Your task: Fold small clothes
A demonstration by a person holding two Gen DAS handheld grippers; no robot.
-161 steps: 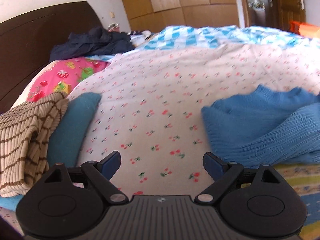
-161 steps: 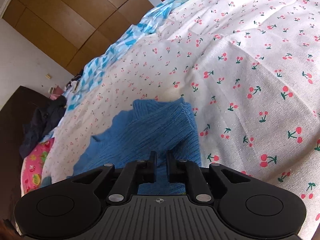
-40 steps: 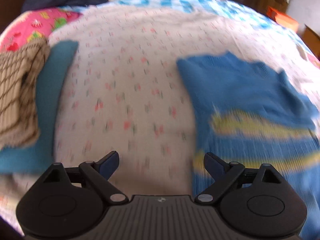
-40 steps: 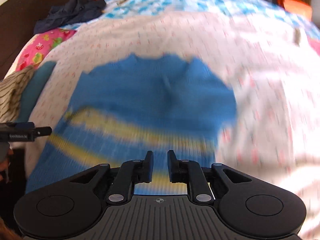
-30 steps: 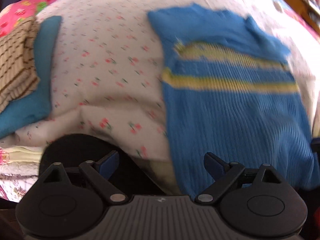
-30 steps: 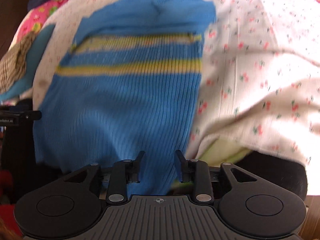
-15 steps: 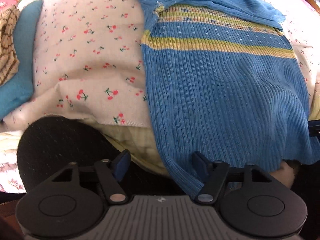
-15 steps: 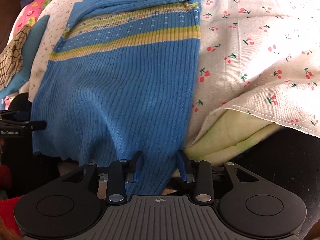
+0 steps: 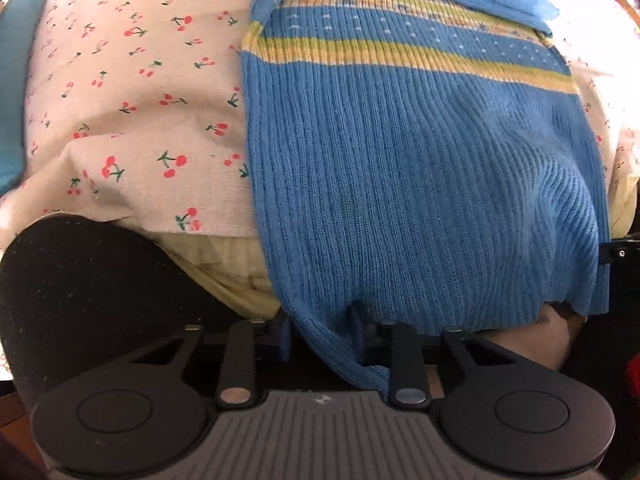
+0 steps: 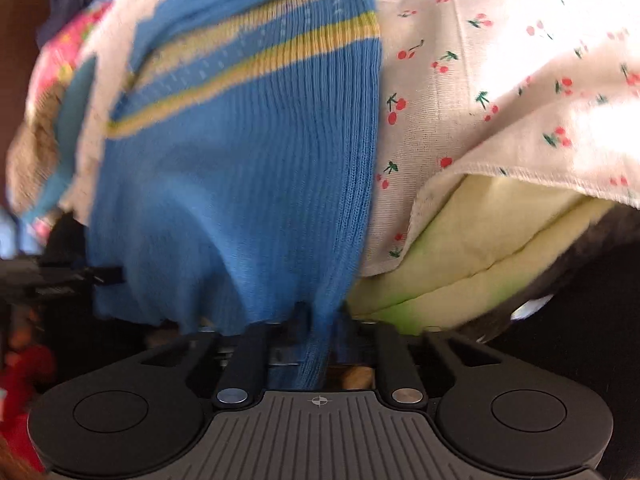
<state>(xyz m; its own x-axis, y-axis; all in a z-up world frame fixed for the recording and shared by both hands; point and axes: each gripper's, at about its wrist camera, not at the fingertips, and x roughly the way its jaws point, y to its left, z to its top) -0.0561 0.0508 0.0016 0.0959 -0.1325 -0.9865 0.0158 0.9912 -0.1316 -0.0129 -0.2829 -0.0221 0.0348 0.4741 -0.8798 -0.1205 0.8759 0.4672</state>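
A blue ribbed sweater (image 9: 420, 168) with yellow stripes lies flat on the cherry-print bed sheet (image 9: 132, 92), its hem hanging over the near bed edge. My left gripper (image 9: 324, 340) has its jaws close around the sweater's near left hem corner. In the right wrist view my right gripper (image 10: 320, 336) has its jaws close around the near right hem corner of the sweater (image 10: 240, 168). Both sets of fingertips are partly hidden by the knit fabric.
A pale yellow quilt (image 10: 472, 248) shows under the sheet edge. A teal folded garment (image 9: 16, 80) lies at the far left of the bed. A striped beige garment (image 10: 32, 144) and a pink pillow lie beyond it. The other gripper shows at the sweater's far hem corner (image 9: 620, 252).
Both grippers have dropped to the sweater's hem at the bed edge and narrowed their jaws around its two near corners. The right view is blurred by motion.
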